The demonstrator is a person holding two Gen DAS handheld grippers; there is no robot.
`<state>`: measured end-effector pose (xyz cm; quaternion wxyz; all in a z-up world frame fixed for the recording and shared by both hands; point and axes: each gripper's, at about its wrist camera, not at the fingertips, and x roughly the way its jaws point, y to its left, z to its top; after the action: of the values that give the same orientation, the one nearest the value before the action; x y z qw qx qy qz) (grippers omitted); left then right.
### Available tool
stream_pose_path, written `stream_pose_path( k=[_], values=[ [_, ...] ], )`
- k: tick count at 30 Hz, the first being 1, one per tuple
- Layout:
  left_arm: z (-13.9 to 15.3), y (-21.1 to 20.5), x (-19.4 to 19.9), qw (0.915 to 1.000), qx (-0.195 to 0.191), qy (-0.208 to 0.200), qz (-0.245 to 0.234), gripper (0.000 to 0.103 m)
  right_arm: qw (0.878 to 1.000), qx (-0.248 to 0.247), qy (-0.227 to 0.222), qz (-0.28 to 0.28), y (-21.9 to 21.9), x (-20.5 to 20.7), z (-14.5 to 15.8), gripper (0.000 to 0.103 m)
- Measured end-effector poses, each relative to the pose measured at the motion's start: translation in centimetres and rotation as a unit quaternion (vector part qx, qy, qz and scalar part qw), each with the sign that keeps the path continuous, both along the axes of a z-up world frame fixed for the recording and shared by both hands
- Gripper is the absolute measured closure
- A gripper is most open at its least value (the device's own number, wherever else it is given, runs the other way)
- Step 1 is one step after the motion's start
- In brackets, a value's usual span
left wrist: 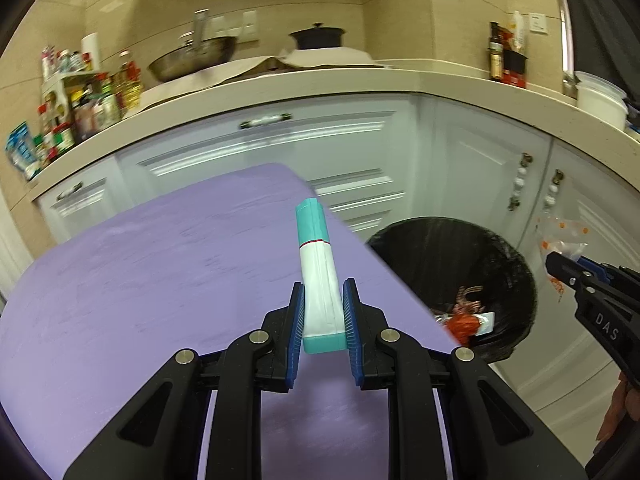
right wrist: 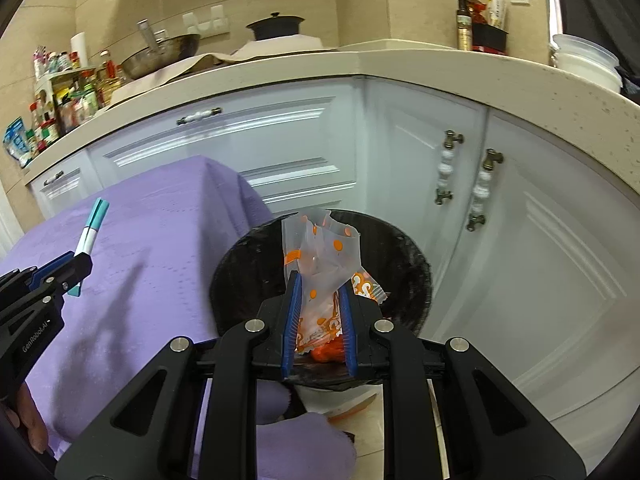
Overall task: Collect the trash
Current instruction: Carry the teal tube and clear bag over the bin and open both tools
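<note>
My left gripper (left wrist: 323, 292) is shut on a white and teal tube wrapper (left wrist: 316, 264), held above the purple-covered table (left wrist: 160, 272). It also shows in the right wrist view (right wrist: 90, 236) at the left. My right gripper (right wrist: 318, 284) is shut on a clear plastic bag with orange dots (right wrist: 320, 256), held over the black-lined trash bin (right wrist: 408, 264). In the left wrist view the bin (left wrist: 500, 272) stands right of the table with orange and white trash inside, and the right gripper (left wrist: 560, 268) holds the bag (left wrist: 562, 236) at the bin's right side.
White cabinets (right wrist: 280, 144) with metal handles stand behind the bin. The beige counter (left wrist: 360, 80) carries a metal bowl (left wrist: 192, 56), a black pot (left wrist: 318, 36), bottles and spice jars (left wrist: 80, 100). An orange scrap (right wrist: 352, 410) lies on the tiled floor.
</note>
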<state>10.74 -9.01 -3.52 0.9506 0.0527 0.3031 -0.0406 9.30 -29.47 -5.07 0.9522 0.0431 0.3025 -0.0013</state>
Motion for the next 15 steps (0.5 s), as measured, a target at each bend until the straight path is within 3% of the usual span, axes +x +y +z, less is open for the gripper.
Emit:
stream_pose_path(
  k=[15],
  values=[
    [-0.1,-5.5,2.6,0.9989,-0.007,-0.014,-0.044,0.083,1.0,-0.006,-0.018,-0.013,-2.1,2.3,0.6,0.085]
  ],
)
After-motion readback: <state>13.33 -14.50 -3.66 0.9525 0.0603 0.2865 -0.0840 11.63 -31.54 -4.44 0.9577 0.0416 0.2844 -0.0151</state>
